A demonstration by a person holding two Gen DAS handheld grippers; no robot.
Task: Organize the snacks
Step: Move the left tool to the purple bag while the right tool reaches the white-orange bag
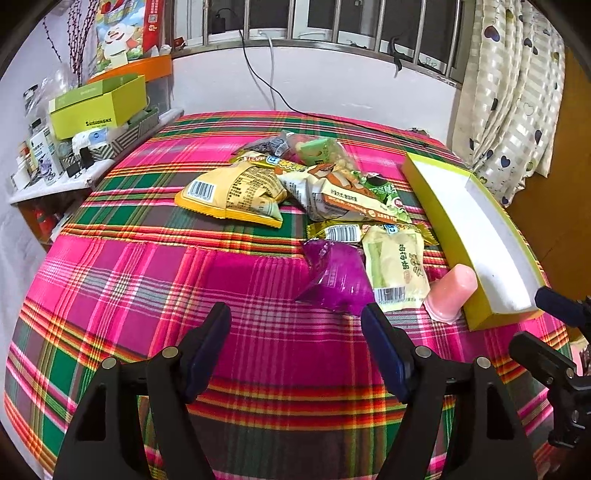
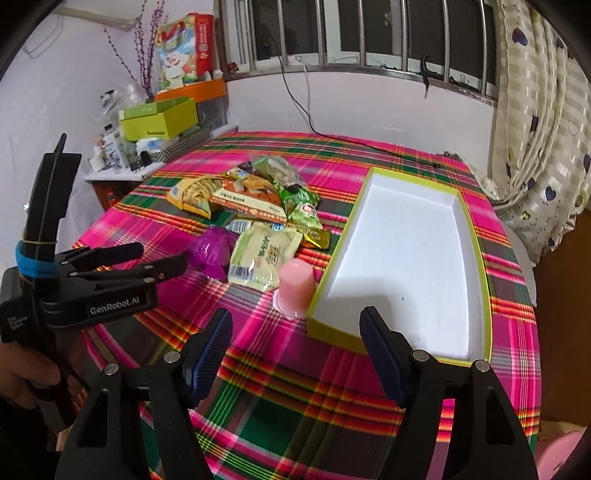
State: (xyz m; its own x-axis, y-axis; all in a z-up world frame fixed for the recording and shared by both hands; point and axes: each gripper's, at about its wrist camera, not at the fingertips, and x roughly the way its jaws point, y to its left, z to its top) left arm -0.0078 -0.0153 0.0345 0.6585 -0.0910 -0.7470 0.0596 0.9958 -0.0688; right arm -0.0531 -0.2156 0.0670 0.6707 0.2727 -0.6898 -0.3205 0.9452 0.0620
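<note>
Two hand-held grippers hover over a table spread with a pink, green and red plaid cloth; the left gripper has its jaws spread wide and grips nothing; the right gripper is likewise wide apart and empty. A heap of snack packets lies mid-table, well ahead of both tools; nearest the left gripper is a purple packet, touching a pale green packet to its right. A pink jelly cup, upside down, stands against the near left corner of a shallow box, green outside and white inside, which holds nothing and lies right of the snacks. In the right wrist view the left gripper reaches in from the left, short of the purple packet. Behind the table stand a cluttered side shelf with a green carton, a barred window and a heart-print curtain; a black cable trails onto the cloth.
</note>
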